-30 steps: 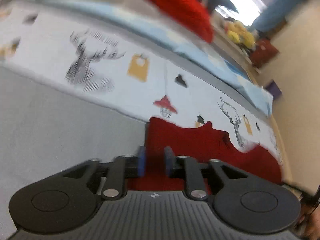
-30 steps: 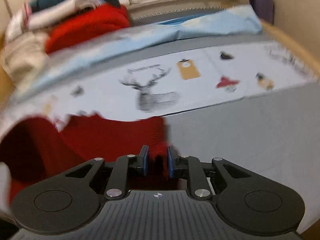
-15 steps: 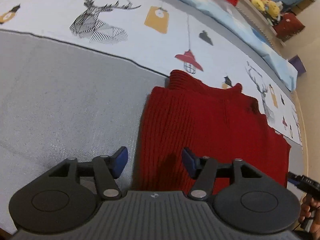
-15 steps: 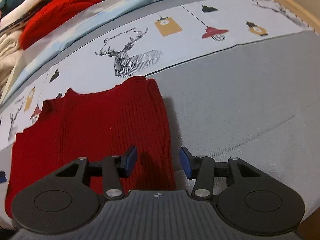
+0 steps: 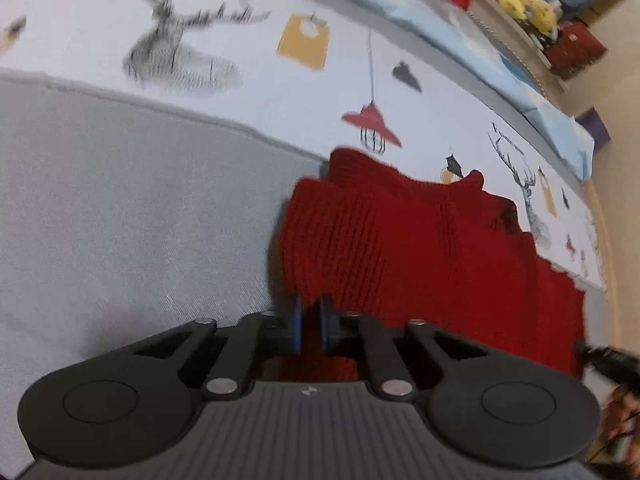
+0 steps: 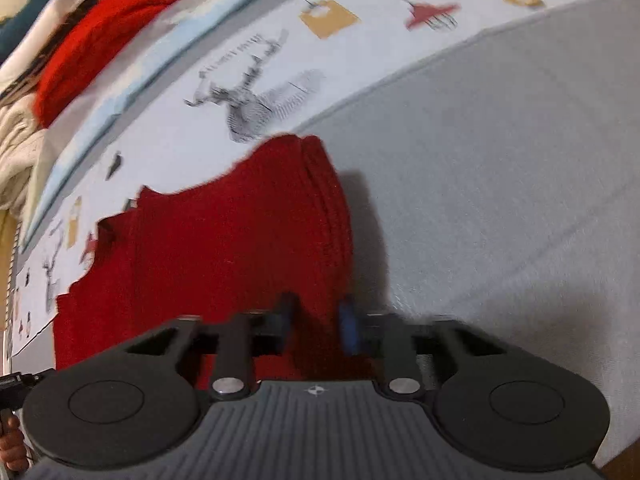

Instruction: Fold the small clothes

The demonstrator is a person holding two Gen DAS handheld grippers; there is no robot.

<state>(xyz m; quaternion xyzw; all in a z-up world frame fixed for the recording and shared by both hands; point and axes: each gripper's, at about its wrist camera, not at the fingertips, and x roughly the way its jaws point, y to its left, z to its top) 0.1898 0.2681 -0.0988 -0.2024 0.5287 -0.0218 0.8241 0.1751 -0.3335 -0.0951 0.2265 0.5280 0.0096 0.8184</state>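
A red knitted sweater [image 5: 420, 240] lies folded on the bed, half on the grey sheet and half on the white printed cover. In the left wrist view my left gripper [image 5: 311, 322] is shut on the sweater's near left corner, which bunches up between the blue pads. In the right wrist view the sweater [image 6: 224, 248] fills the lower left. My right gripper [image 6: 317, 322] sits on its near right edge. Its jaws are closing, with the red fabric filling the gap between the blurred pads.
Grey sheet [image 6: 500, 160] spreads to the right, and the white cover with deer and lamp prints [image 5: 248, 48] runs behind. A heap of red, cream and teal clothes [image 6: 80, 40] lies at the far left. Plush toys [image 5: 524, 0] sit on a far shelf. A hand [image 5: 624, 412] shows at the edge.
Both grippers stood open over the flat sweater half a second ago. Now both have dropped onto its near corners and closed in, and the left corner has bunched up.
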